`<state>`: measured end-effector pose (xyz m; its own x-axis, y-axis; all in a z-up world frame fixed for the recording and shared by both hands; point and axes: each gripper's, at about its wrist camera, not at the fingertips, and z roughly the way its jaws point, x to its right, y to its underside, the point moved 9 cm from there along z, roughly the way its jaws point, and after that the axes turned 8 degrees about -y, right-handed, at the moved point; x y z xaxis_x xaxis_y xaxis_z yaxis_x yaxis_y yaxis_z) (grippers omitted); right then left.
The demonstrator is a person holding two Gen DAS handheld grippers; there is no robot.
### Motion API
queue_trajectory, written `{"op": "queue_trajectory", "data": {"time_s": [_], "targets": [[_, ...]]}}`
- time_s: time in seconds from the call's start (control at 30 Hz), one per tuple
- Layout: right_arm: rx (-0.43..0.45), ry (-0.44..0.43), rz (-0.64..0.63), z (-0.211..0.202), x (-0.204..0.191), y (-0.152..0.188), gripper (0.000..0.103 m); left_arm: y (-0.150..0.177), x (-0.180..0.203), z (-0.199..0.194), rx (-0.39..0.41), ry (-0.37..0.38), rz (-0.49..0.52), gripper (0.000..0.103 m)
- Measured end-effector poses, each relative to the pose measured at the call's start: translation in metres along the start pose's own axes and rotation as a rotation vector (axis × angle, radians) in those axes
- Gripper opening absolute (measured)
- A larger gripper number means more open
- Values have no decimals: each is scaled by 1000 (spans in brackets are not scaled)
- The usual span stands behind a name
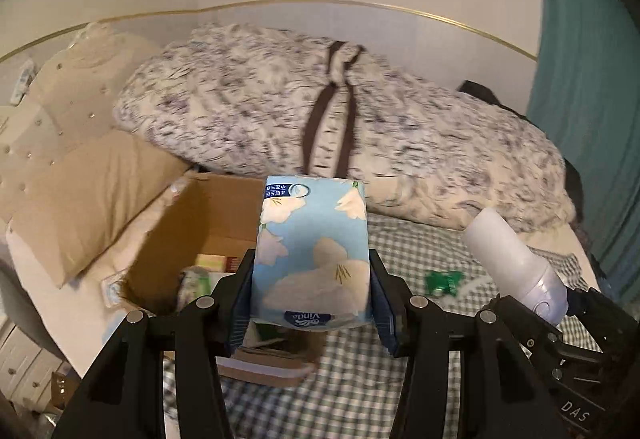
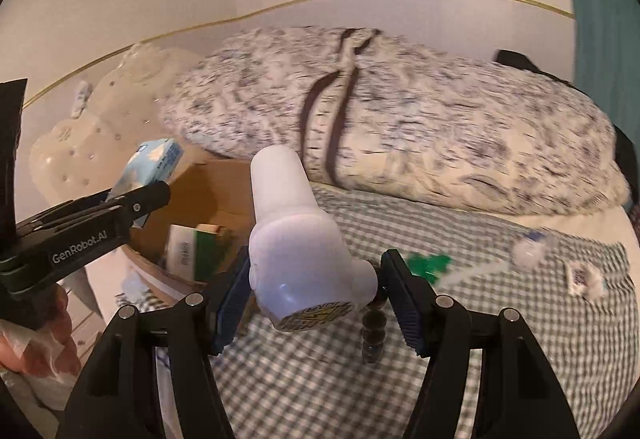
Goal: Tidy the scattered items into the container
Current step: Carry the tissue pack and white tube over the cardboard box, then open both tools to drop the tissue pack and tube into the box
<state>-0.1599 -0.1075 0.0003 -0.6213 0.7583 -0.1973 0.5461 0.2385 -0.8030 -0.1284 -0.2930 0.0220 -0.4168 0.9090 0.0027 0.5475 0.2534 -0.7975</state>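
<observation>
Black linkage arms fill the lower edge of both wrist views. Left gripper point(image 1: 311, 281): jaws half-closed, pads pressed on both sides of a blue floral tissue pack point(image 1: 314, 251), held upright & clear of the bed. Right gripper point(image 2: 314, 289): jaws set fairly wide around a white, hair-dryer-shaped appliance point(image 2: 298, 239); its body bears on the left pad, while contact at the right pad is unclear, so the hold looks one-sided. In the left view that appliance shows at approx. 4 o'clock of the pack.

Beyond the fingers, a green-checked sheet point(image 2: 460, 319) covers the bed. Cardboard box point(image 1: 192, 231), i.e. the container, stands open at approx. 10 o'clock of the tissue pack, w/ small cartons already inside. Green scrap point(image 1: 442, 281) lies loose on the sheet at 3 o'clock of the pack. Small white items point(image 2: 528, 251) lie at approx. 2 o'clock of the appliance in the right view. Farthest back: beige pillow point(image 1: 92, 207) at 9 o'clock, mottled duvet point(image 1: 360, 127) at 12 o'clock.

Risks (judged):
- Appliance may pivot or slip out, cause: uneven grip on a smooth rounded shell.
- Grippers may collide over the box, cause: both loads heading for one opening.
- Pack may catch the raised flap & fall outside.
</observation>
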Motion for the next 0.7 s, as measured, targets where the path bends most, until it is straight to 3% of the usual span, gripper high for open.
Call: {"op": "queue_trajectory", "data": {"time_s": [0.4, 0.7], "targets": [[-80, -127, -115, 101, -99, -33, 64, 17, -95, 74, -93, -75, -97, 52], [-147, -192, -119, 170, -126, -30, 64, 36, -114, 113, -143, -95, -84, 52]]}}
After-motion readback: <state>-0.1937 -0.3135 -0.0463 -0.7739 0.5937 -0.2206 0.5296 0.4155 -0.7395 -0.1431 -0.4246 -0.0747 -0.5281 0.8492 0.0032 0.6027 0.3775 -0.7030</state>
